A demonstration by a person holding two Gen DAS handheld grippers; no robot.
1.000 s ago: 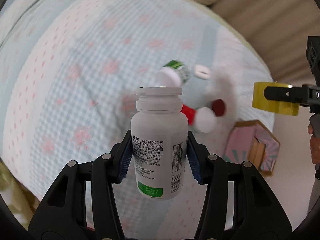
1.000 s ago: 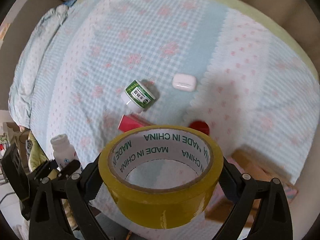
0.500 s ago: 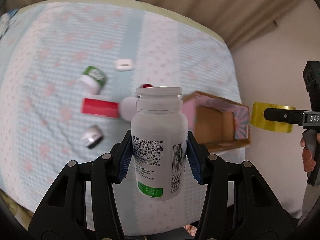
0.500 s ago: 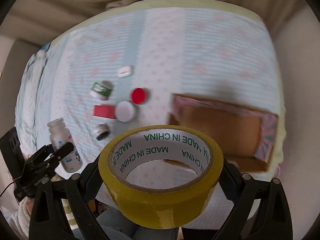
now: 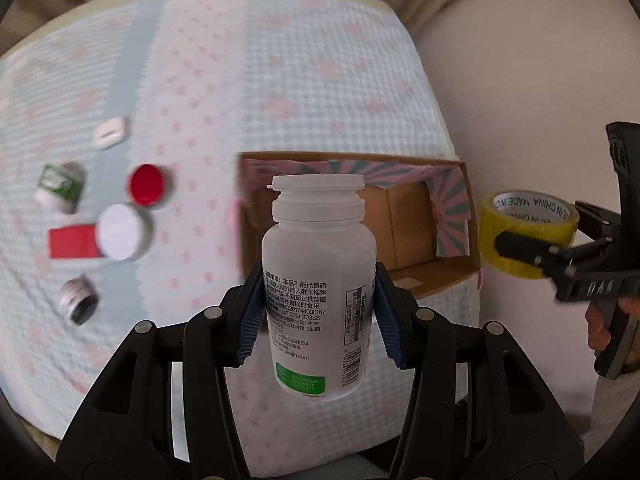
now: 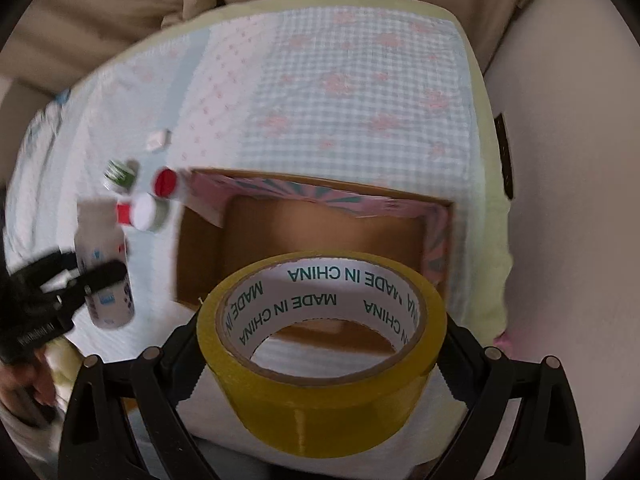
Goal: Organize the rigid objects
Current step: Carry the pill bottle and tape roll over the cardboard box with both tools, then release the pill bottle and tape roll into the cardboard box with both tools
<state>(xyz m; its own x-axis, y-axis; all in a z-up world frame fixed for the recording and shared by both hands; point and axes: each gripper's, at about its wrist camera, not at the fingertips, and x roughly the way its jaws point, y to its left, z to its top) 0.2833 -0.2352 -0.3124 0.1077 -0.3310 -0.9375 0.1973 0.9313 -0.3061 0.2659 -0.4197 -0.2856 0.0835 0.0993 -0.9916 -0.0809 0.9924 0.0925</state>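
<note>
Holding both items above the bed's [image 5: 328, 80] near edge, by the open box [image 6: 400, 240].
Our left gripper [image 5: 320, 312] clamps the white bottle [image 5: 320, 280] upright, cap up; our right gripper [image 6: 320, 356] pinches the tape roll [image 6: 320, 360], hole up; the box now looms closer than before.

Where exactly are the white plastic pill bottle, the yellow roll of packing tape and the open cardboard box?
white plastic pill bottle [image 5: 320, 264]: left wrist view, on its frosted body above the label.
yellow roll of packing tape [image 6: 320, 412]: right wrist view, on its outer yellow band.
open cardboard box [image 6: 324, 216]: right wrist view, on its brown inner floor.

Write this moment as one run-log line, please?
left gripper: shut on white pill bottle | right gripper: shut on yellow tape roll | both above bed | cardboard box: open, looks empty
</note>
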